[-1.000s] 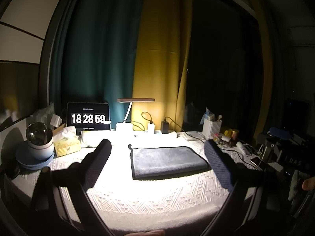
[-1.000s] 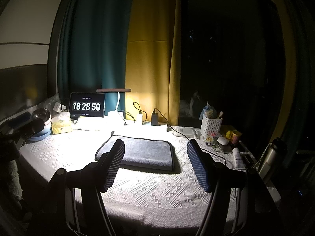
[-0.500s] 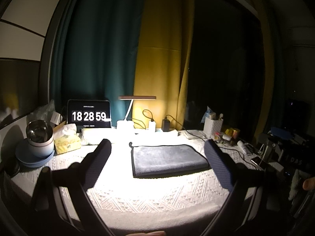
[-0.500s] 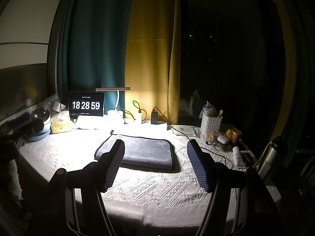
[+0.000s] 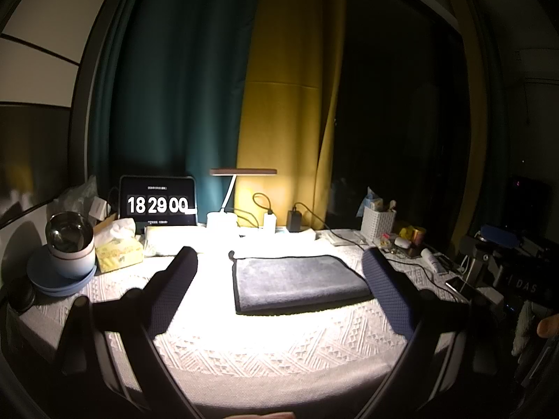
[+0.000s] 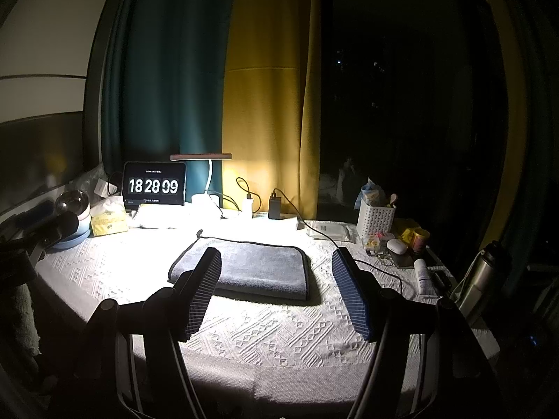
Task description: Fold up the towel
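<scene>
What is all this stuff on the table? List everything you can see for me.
towel: one, grey, folded flat at table centre
tablecloth: one, white, textured, covering table
clock display: one, black, back left
desk lamp: one, white stem, lit, behind towel
tissue box: one, yellow, left
bowl: one, metal-lined, on blue plates, far left
white basket: one, back right
curtains: teal and yellow, behind
flask: one, steel, right edge
left gripper: jaws open, empty
right gripper: jaws open, empty
</scene>
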Motion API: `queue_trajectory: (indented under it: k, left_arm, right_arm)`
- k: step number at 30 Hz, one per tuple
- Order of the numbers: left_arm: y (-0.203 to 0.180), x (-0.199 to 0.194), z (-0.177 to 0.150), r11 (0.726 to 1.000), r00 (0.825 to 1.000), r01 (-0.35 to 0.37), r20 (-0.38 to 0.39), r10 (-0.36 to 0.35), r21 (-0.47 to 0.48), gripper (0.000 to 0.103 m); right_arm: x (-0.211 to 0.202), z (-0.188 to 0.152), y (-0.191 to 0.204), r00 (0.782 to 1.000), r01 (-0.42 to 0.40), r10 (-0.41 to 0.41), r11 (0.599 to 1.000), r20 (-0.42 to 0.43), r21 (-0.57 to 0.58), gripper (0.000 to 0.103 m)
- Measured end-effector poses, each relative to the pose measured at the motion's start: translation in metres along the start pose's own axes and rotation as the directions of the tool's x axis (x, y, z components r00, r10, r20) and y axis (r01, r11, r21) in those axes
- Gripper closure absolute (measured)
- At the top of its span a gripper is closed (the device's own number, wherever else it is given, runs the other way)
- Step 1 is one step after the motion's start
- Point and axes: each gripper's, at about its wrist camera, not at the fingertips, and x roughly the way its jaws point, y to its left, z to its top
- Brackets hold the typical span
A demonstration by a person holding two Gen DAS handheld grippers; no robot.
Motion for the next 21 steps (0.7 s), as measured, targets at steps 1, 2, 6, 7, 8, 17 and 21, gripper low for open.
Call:
queue_trajectory:
  k: [1,2,6,7,8,17,21]
  left_arm:
    - [0.0002,-0.0001,0.0,1.0,1.0,0.001,0.0,-0.001,-0.001,0.007]
    - [0.0004,0.0004,-0.0003,1.0,1.0,0.001,-0.001,-0.001,-0.002,0.007]
    - [0.0005,0.0006,-0.0007,1.0,1.0,0.002,-0.002,-0.002,-0.002,0.007]
    - [0.0002,0.0004,-0.0009,1.0,1.0,0.002,-0.001,-0.002,-0.001,0.007]
    - [0.0004,0.0007,-0.0006,1.0,1.0,0.002,-0.001,-0.002,-0.001,0.007]
    - [0.0007,0.0009,-0.0006,1.0,1.0,0.002,-0.002,-0.002,-0.002,0.007]
    - [0.0006,0.0006,-0.0012,1.0,1.0,0.003,-0.004,-0.003,-0.002,0.007]
  right_arm:
    - [-0.0003,-0.0008,0.0003,1.0,-0.001,0.001,1.0,-0.001,0.0,0.034]
    - [0.0004,-0.0018,0.0003,1.0,-0.001,0.001,1.0,-0.002,0.0,0.034]
    - [0.0007,-0.0014,0.0003,1.0,-0.001,0.001,1.0,-0.002,0.0,0.034]
    - [0.0006,-0.0015,0.0004,1.0,-0.001,0.001,1.0,-0.002,0.001,0.034]
    - [0.0009,-0.0021,0.0006,1.0,-0.002,0.002,1.0,-0.003,0.001,0.034]
    - [0.0013,-0.0018,0.0009,1.0,-0.001,0.001,1.0,-0.004,0.001,0.034]
    - [0.0017,-0.0021,0.002,1.0,-0.002,0.002,1.0,-0.004,0.002,0.034]
